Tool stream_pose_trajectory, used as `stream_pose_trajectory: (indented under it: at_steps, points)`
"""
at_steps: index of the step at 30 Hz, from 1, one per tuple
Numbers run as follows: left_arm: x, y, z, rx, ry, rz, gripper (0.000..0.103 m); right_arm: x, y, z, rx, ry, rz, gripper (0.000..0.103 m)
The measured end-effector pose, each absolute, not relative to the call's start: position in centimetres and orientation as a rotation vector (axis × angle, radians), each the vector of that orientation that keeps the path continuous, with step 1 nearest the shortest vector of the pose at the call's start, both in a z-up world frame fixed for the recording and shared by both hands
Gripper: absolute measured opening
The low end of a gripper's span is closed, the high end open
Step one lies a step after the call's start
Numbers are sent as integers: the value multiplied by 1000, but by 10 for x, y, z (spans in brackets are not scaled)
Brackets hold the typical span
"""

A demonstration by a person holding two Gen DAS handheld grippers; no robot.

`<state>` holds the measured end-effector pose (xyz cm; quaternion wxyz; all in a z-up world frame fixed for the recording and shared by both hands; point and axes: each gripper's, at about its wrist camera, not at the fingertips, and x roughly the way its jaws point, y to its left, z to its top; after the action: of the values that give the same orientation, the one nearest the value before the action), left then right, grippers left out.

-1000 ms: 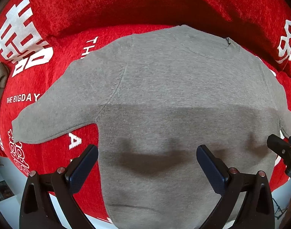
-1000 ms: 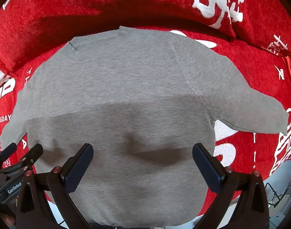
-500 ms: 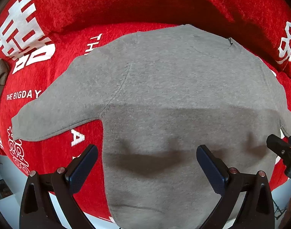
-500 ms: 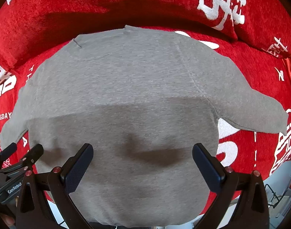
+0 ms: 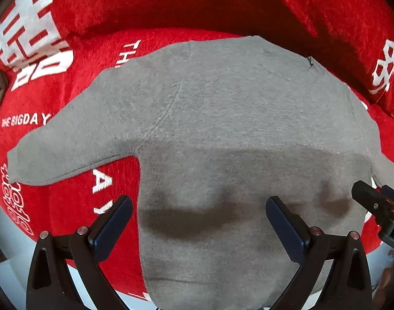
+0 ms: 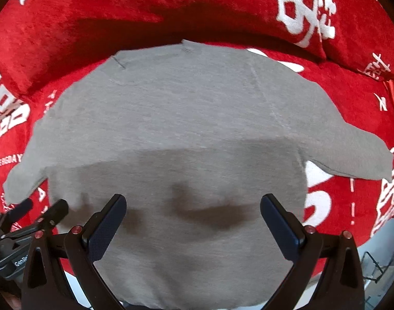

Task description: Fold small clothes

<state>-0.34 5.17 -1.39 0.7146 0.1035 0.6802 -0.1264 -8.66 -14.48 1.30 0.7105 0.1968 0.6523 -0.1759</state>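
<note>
Both grippers — left gripper point(image 5: 199, 219), right gripper point(image 6: 193, 218) — wide apart, over sweater point(image 5: 235, 139).

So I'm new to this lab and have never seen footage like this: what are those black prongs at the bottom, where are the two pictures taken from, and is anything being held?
The prongs are two-finger grippers that a person holds, one in each hand; there is no robot arm. Each gripper carries a wide-angle camera looking forward along its fingers, so one picture comes from the left gripper and the other from the right gripper. Each also shows at the edge of the other's picture. On a red cover with white lettering lies a grey sweatshirt, spread flat with both sleeves out to the sides. Both grippers are open above its lower part, and neither holds anything. The dark patches on the cloth are shadows.
</note>
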Motion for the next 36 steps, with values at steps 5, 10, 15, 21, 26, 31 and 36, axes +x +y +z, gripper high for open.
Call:
stream_pose_trajectory:
  at_steps: [5, 10, 15, 21, 26, 31, 36]
  points:
    - [7, 99, -17, 165, 1479, -216, 103, -76, -118, 8, 405, 1472, -326, 103]
    - [24, 188, -25, -6, 1430, -67, 103, -61, -82, 0, 331, 1515, -254, 103]
    - [32, 279, -52, -146, 1409, 67, 103, -48, -52, -9, 310, 1535, -194, 103]
    - [39, 346, -89, -422, 1367, 62, 103, -32, -23, -25, 252, 1576, -152, 103]
    - [51, 357, -102, -596, 1313, 20, 103, -28, -3, -28, 183, 1589, -134, 103]
    - [72, 368, -102, -740, 1216, 48, 103, -26, 9, -29, 169, 1598, -121, 103]
    - [75, 367, -97, -651, 1203, 109, 30, -24, 19, -33, 128, 1598, -121, 103]
